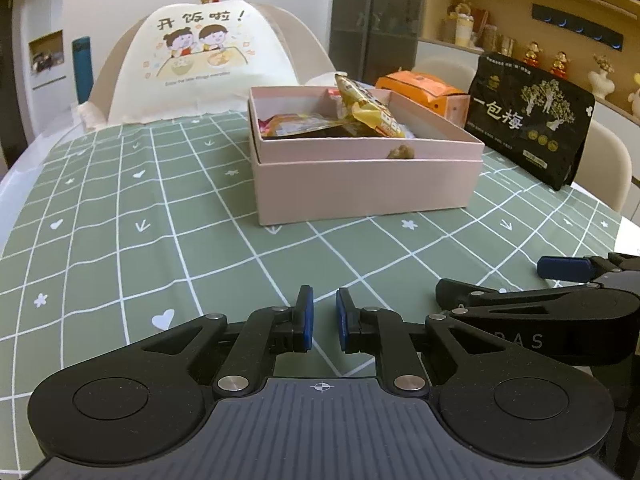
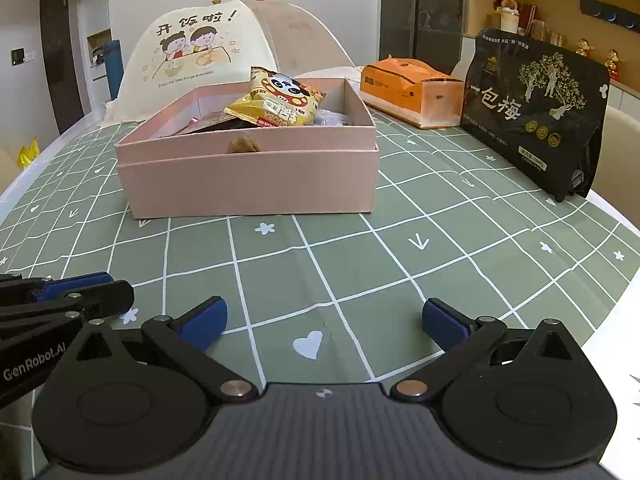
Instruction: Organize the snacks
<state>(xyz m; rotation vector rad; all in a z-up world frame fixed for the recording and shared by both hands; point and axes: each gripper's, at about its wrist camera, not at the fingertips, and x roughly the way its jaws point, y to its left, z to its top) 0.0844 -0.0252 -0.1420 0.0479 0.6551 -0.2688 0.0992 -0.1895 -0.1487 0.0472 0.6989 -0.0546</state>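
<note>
My left tool (image 1: 323,320) has its pads drawn together on nothing, and my right tool (image 2: 323,322) stands wide apart, also empty; both hover low over the green checked bench (image 2: 400,248). The pink box (image 2: 248,172) already holds several snack packets, a yellow packet (image 2: 276,100) leaning on top. I judge most of the sorting done. Left out are the black plum bag (image 2: 536,112), standing to the right, and the orange pack (image 2: 412,92) behind the box.
</note>
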